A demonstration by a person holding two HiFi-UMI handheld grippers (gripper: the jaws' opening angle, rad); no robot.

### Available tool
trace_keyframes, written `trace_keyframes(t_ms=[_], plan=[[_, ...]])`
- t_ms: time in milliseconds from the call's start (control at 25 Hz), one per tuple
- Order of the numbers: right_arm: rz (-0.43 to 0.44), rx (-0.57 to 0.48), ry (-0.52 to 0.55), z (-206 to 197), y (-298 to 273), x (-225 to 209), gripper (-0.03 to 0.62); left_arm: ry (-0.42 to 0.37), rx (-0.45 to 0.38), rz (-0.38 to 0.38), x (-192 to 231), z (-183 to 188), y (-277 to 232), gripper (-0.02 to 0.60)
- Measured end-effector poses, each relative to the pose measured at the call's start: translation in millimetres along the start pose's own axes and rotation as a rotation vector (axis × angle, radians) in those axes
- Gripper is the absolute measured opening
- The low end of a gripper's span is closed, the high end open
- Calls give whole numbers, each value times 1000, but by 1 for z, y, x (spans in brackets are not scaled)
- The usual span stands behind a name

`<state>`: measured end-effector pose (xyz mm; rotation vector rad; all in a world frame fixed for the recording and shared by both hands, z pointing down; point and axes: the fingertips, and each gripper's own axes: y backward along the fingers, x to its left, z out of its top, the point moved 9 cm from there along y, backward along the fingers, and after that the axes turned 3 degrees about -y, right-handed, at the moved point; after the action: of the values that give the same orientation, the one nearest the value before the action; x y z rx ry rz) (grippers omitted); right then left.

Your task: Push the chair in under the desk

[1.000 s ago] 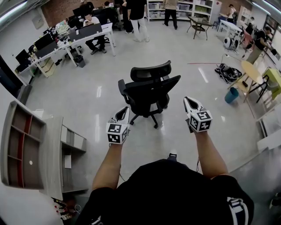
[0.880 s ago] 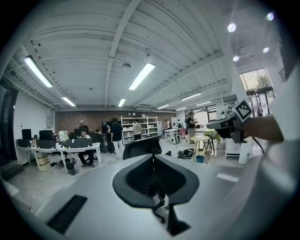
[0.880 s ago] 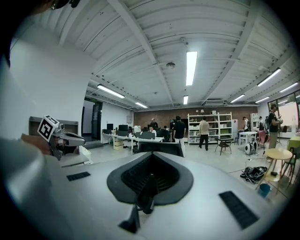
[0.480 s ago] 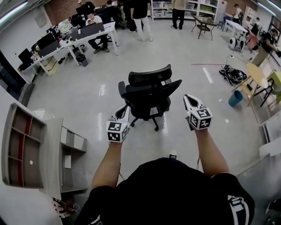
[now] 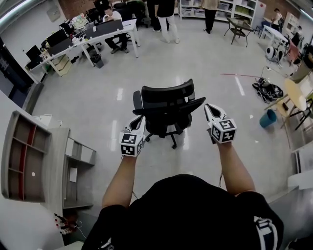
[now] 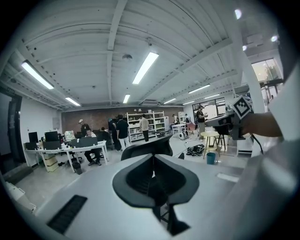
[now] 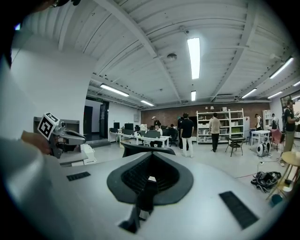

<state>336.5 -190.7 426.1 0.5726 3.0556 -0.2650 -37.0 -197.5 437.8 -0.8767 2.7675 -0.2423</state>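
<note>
A black office chair with a headrest stands on the shiny floor, its back toward me. My left gripper is shut and empty, close to the left side of the chair's back. My right gripper is also shut and empty, just right of the backrest's right corner. Whether either touches the chair I cannot tell. The left gripper view shows the headrest just beyond the closed jaws, with the right gripper off to the right. In the right gripper view the chair top and the left gripper appear.
White desks with monitors and seated people line the far left. A grey shelf unit stands close on my left. People stand by white shelves at the back. A round table, a blue bin and cables lie to the right.
The whole view has shifted forward toward the chair. Both grippers stay shut and now sit nearer the chair's backrest on either side.
</note>
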Motion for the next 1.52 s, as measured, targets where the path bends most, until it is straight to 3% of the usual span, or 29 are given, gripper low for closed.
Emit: trace_keyframes(t_ms=[840, 1520], plan=[[139, 21, 1, 8, -94, -125, -3, 33, 56, 132, -23, 24, -114, 18], [190, 36, -10, 3, -125, -148, -3, 44, 95, 169, -26, 22, -140, 18]])
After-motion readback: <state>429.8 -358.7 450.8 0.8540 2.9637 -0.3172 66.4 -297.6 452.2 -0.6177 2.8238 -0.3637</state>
